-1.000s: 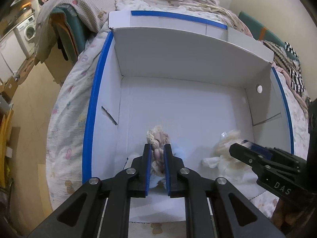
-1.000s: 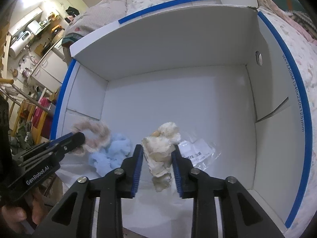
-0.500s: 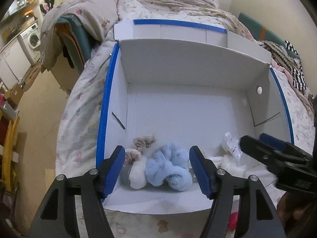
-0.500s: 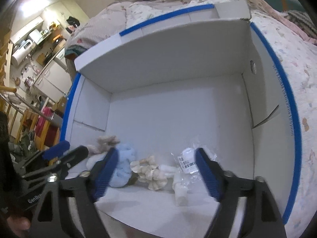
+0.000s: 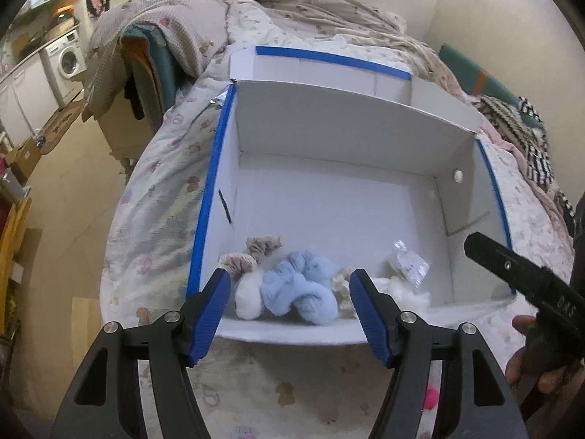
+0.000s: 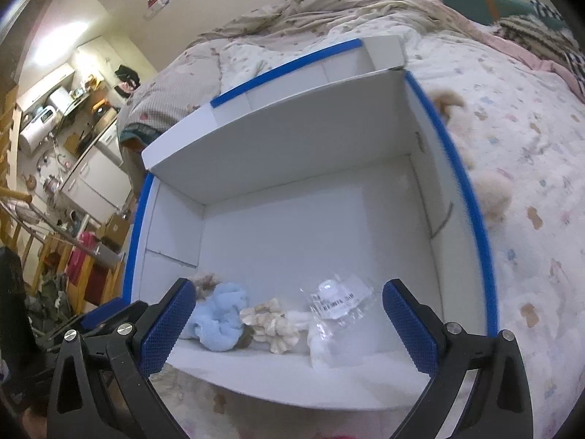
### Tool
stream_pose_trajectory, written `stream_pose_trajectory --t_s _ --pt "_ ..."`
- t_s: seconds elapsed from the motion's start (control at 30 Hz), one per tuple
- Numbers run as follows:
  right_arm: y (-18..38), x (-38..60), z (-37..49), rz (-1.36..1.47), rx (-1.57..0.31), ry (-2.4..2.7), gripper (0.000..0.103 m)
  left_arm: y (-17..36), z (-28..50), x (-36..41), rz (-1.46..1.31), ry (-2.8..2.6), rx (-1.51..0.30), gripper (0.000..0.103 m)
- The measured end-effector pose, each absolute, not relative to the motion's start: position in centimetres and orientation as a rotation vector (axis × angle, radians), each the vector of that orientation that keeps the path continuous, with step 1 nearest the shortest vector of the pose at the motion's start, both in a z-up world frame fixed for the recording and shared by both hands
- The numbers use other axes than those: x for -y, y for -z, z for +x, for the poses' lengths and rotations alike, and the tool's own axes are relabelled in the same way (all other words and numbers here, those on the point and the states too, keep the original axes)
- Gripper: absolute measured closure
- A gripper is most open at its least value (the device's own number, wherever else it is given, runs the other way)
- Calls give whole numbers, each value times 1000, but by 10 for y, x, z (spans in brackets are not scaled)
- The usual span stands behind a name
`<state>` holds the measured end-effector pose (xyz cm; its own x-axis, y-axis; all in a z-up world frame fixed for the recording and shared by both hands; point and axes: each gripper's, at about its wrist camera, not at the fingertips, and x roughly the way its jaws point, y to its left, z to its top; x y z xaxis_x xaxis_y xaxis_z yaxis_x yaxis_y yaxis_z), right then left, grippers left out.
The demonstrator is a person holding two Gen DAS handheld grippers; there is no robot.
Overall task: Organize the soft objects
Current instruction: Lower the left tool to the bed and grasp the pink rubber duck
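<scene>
A white cardboard box (image 5: 329, 139) with blue-taped rims lies open on the bed. Along its near wall lie a light blue fluffy scrunchie (image 5: 299, 287), a beige scrunchie (image 5: 256, 252), a white soft piece (image 5: 248, 301), a cream scrunchie (image 6: 270, 320) and a clear plastic packet (image 6: 336, 301). My left gripper (image 5: 290, 314) is open and empty, above the box's near edge. My right gripper (image 6: 289, 327) is open and empty, also above the near edge. The right gripper shows in the left wrist view (image 5: 519, 274).
The box (image 6: 292, 226) rests on a patterned quilt (image 5: 157, 219). Two beige fluffy things (image 6: 493, 190) lie on the quilt right of the box. Crumpled blankets (image 5: 292, 7) are behind it. The bed's left edge drops to the floor (image 5: 62, 201).
Both grippers opened and let go of the scrunchies they held, which now lie in the box. Both grippers have pulled back toward the box's near edge.
</scene>
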<state>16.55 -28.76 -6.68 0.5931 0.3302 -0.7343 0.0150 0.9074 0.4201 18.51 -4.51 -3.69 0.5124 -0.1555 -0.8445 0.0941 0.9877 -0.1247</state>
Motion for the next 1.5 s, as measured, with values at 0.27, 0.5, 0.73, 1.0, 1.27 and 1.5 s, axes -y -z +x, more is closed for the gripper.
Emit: stream_pose_trajectory --t_s 0.27,0.5,0.73,1.0,1.27,1.5 --pt "59 315 124 419 -927 -170 0 45 149 68 -107 225 -1085 32" --pt "76 348 84 495 -1022 -125 0 76 119 124 -47 316 -1206 32" --pt "106 374 77 563 -1158 -67 0 109 95 175 21 344 -1298 32" --pt "134 383 81 663 -1259 -101 0 144 92 213 73 293 -1400 32" --pt "141 388 84 674 -1276 -75 0 173 105 218 37 229 -1485 36" --pt "150 378 94 644 -1310 -79 0 171 115 208 23 246 -1502 62"
